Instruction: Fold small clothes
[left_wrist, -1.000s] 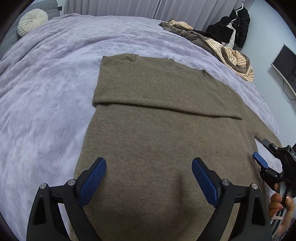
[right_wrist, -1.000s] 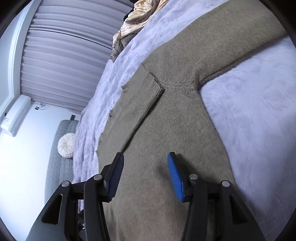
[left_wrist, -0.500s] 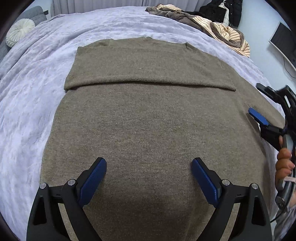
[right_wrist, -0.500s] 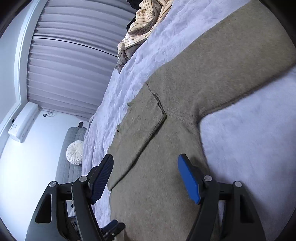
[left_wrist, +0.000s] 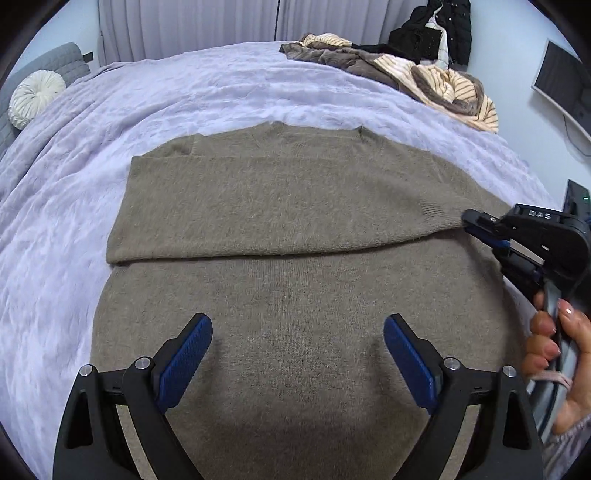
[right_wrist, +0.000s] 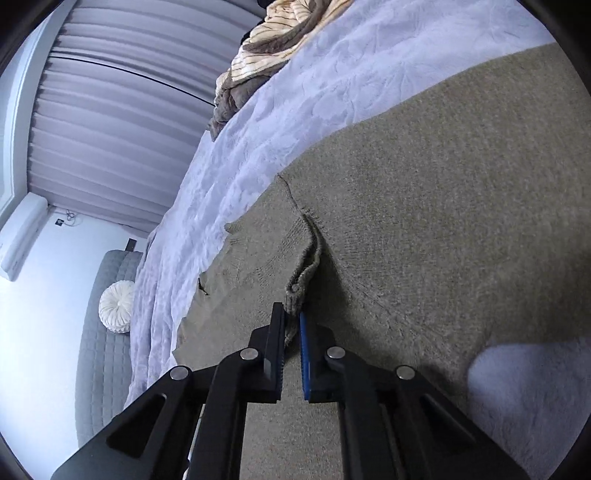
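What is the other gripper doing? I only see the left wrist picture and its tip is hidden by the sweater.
Observer: The right gripper is shut on the sweater cuff, bunched between its fingers.
Child: Is the cuff lifted up?
Observer: Slightly; it rises in a ridge off the sweater.
Child: Anything on the wall I can't see?
Observer: A white air conditioner, beside the curtains.

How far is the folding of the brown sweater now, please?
Done: one sleeve of the brown sweater already lies folded across its body. In hand: the right gripper is shut on that sleeve's cuff. The left gripper hovers open above the hem end. Left: the other sleeve and folding the body.
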